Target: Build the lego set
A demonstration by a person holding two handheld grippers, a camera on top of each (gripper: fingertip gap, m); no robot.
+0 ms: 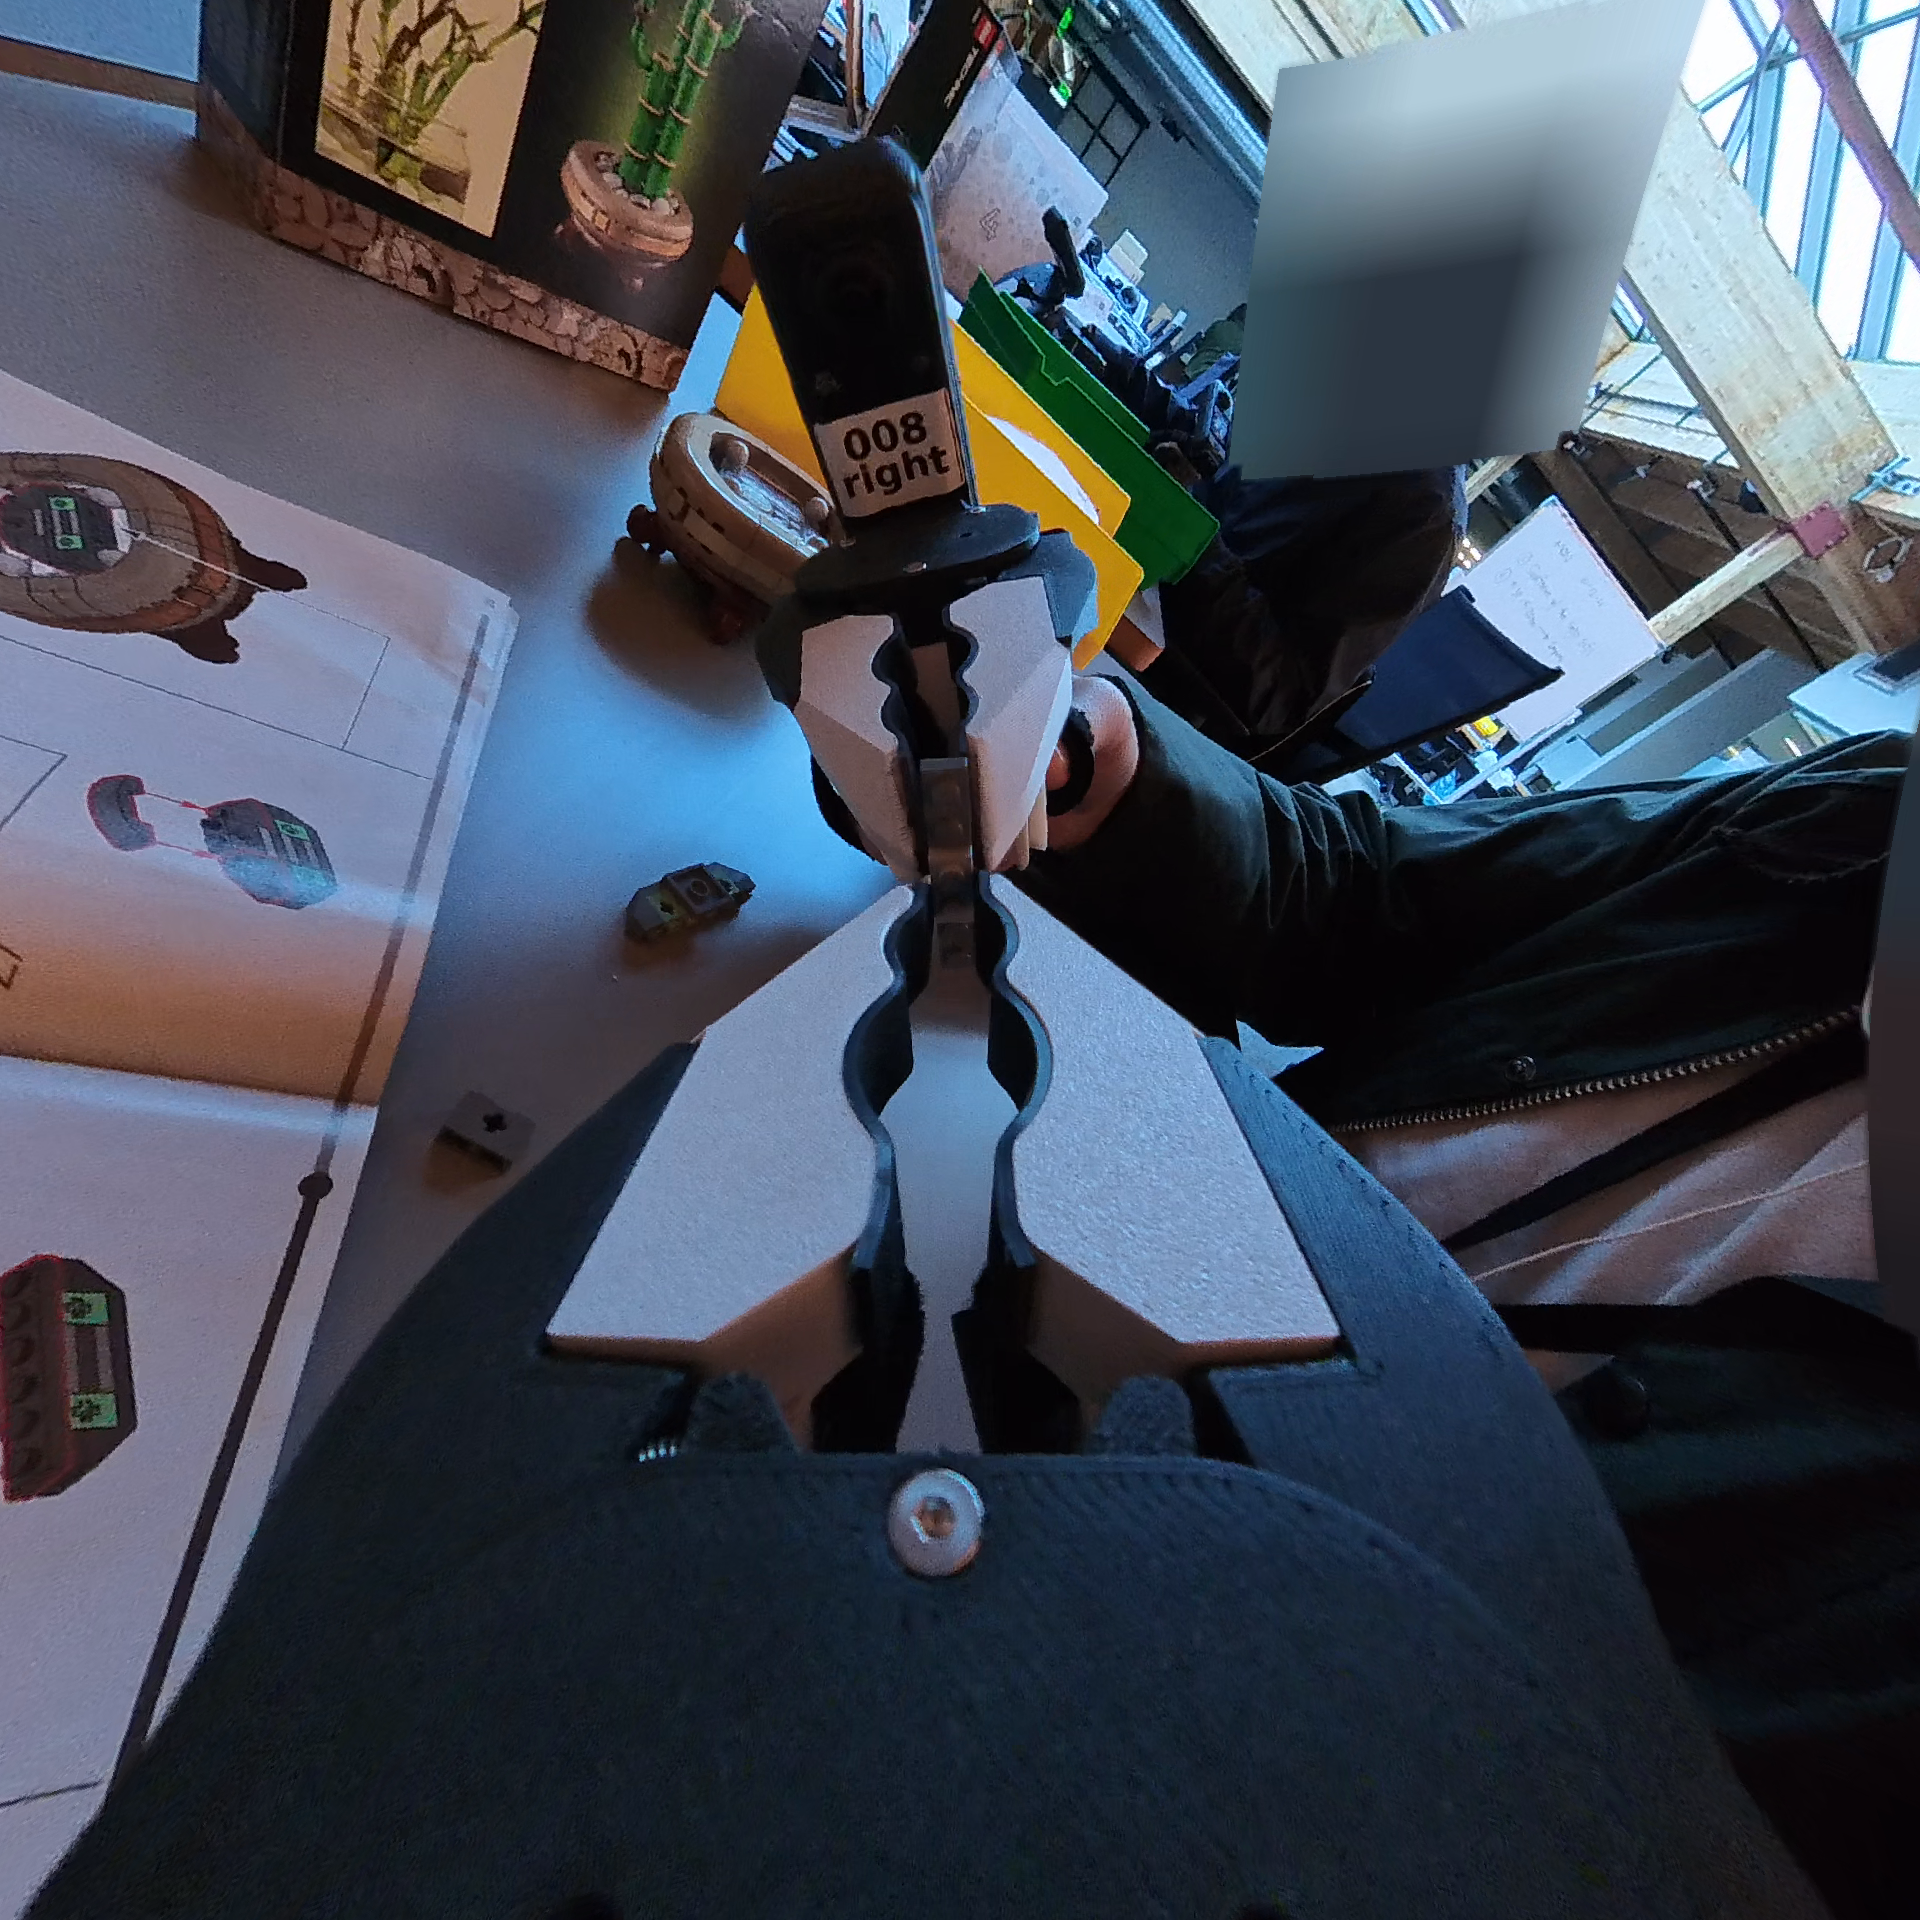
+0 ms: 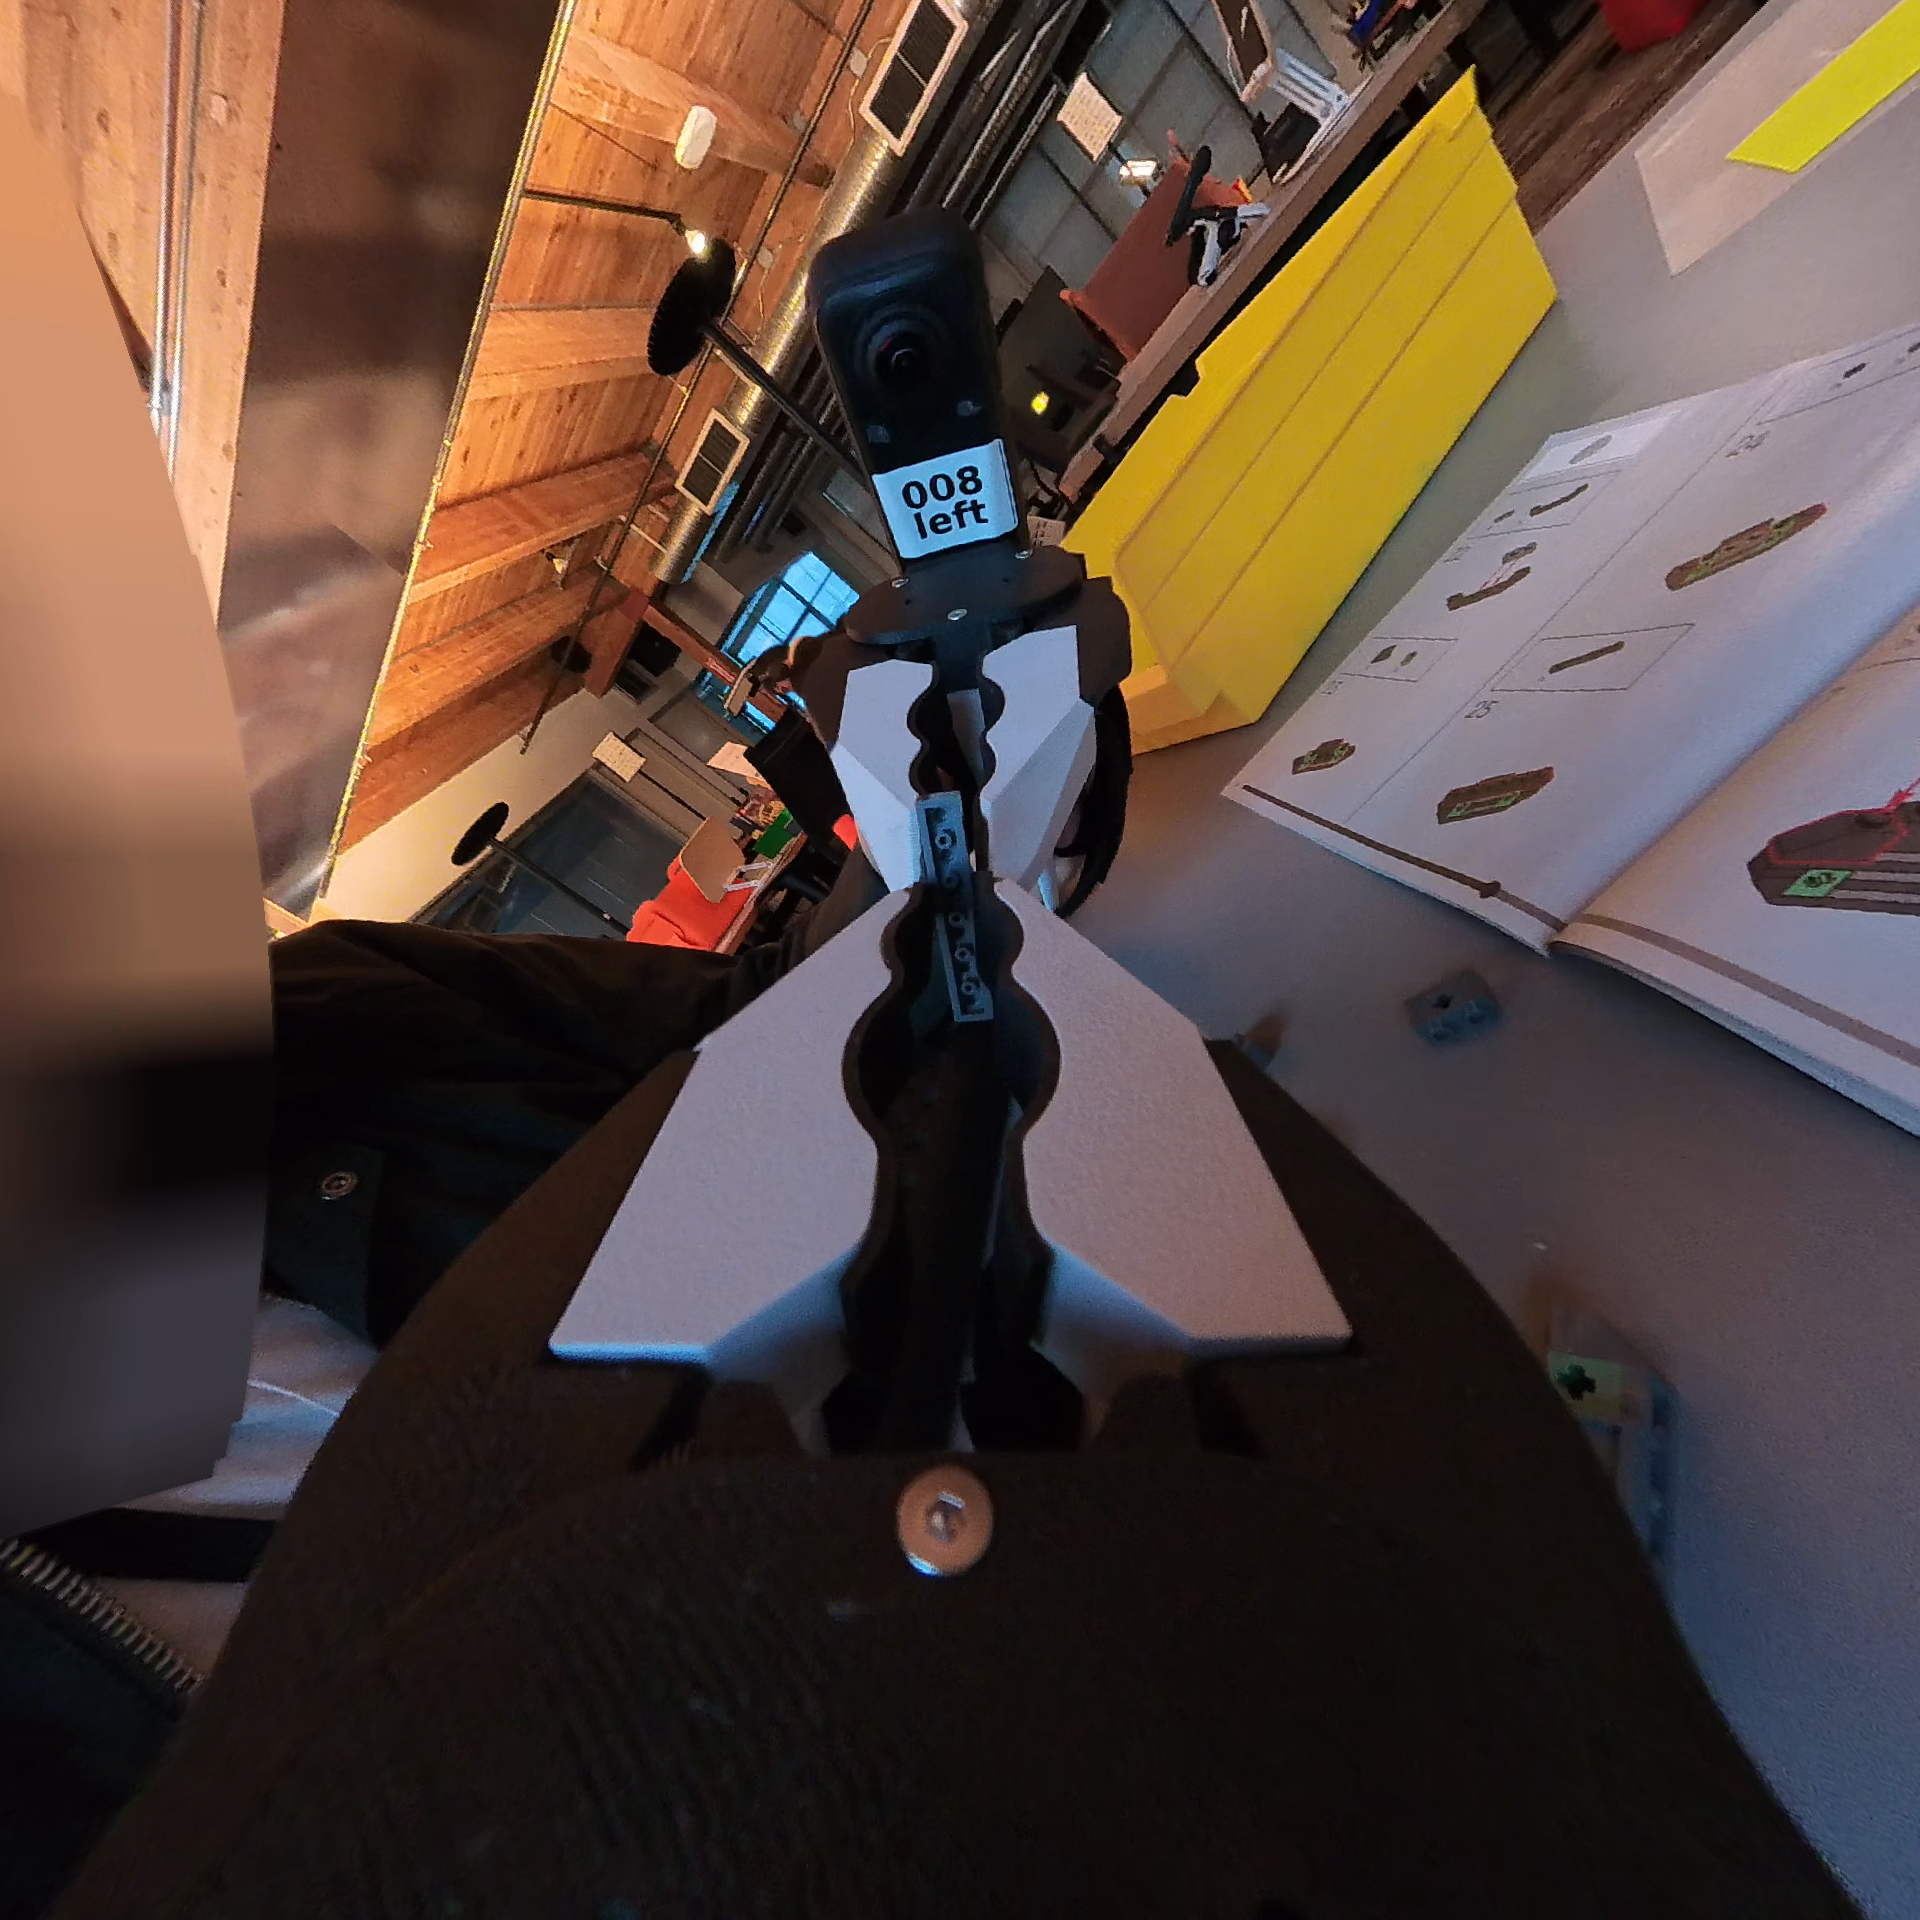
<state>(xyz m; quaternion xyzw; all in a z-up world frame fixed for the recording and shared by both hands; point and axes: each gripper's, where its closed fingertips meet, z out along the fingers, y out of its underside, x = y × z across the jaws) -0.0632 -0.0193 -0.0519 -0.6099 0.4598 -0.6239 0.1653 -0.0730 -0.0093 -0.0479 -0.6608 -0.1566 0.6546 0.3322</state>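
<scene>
Lego plate (image 2: 954, 914), long, grey and narrow, hangs in the air between the two tools, above the desk (image 1: 582, 790). The left hand-held gripper (image 1: 948, 914) and the right hand-held gripper (image 2: 951, 904) meet tip to tip, nose against nose, each clamped on the plate. In the right wrist view the studded strip runs from one set of fingers into the other. Held at both ends like this, it looks like a hand-over or a re-grip, so that one tool can take the plate at a better angle for pressing it on; which it is cannot be told.

Manual (image 1: 208, 831) lies open beside them on the desk, presumably kept in sight for the current step. A small dark sub-assembly (image 1: 688, 900) and a grey brick (image 1: 484, 1130) wait loose just beside its pages, within reach. Farther back stands the round tan base (image 1: 727, 520) of the model, with the set's box (image 1: 468, 156) and a yellow bin (image 2: 1330, 416) behind.
</scene>
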